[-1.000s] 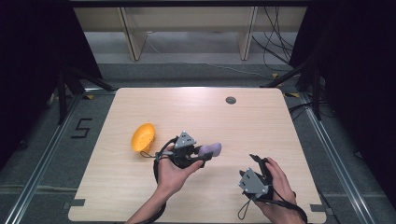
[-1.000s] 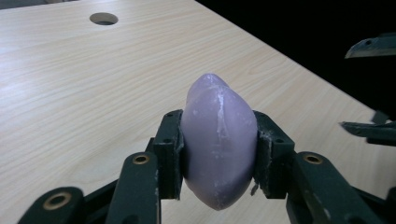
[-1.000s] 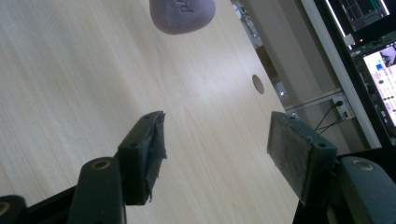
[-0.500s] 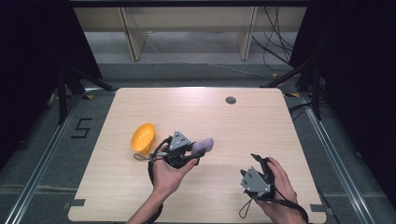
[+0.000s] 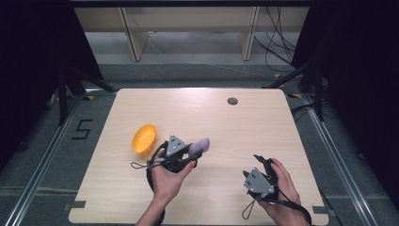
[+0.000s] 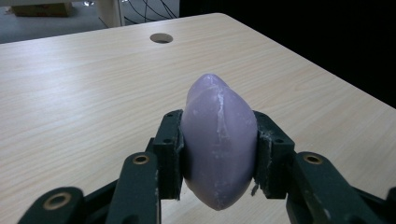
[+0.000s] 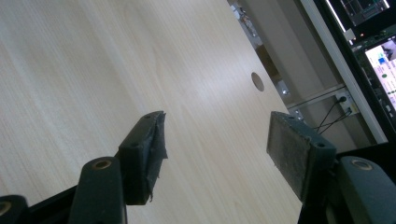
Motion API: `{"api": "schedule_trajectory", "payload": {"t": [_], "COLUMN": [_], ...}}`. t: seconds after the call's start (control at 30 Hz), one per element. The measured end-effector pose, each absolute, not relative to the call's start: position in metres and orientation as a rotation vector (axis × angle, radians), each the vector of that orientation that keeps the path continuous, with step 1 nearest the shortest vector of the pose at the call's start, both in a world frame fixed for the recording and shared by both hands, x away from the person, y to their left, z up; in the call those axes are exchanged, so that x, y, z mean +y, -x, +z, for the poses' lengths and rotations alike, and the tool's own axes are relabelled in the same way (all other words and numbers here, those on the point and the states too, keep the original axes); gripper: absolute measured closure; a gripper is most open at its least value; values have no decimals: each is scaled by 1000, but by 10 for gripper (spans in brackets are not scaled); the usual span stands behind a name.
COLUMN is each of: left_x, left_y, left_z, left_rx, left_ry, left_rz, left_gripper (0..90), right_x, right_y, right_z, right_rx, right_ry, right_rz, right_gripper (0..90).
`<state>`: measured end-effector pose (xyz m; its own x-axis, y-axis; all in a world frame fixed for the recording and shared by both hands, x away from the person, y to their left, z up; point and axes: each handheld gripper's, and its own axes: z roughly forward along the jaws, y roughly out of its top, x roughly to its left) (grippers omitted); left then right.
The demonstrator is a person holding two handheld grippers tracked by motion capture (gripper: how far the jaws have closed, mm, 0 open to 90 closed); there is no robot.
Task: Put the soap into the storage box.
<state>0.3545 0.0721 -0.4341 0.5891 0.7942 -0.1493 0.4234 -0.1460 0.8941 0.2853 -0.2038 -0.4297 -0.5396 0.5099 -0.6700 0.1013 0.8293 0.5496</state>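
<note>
Pale wooden table (image 5: 211, 117), with a round cable hole (image 5: 232, 100) near its far edge. Orange bowl (image 5: 144, 139) just left of the left gripper (image 5: 195, 153), clamped on a purple soap-like lump (image 6: 218, 140) above mid-table. Right gripper (image 7: 215, 140) apart at near right, jaws spread, nothing between.

Table (image 5: 263, 136): pale wood, filled the frame's centre.
Cable hole (image 5: 232, 100): upper right of centre.
Orange bowl (image 5: 144, 139): left of centre.
</note>
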Motion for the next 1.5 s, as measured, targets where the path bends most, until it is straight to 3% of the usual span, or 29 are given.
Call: {"api": "schedule_trajectory", "payload": {"t": [1.5], "left_x": [126], "left_y": [-339], "left_z": [-431], "left_rx": [1117], "left_ry": [-1603], "left_rz": [594], "left_gripper": [588], "right_x": [-214], "right_y": [-292], "right_z": [-429], "right_rx": [2109], "right_ry": [-447], "right_rz": [572], "right_gripper": [383]}}
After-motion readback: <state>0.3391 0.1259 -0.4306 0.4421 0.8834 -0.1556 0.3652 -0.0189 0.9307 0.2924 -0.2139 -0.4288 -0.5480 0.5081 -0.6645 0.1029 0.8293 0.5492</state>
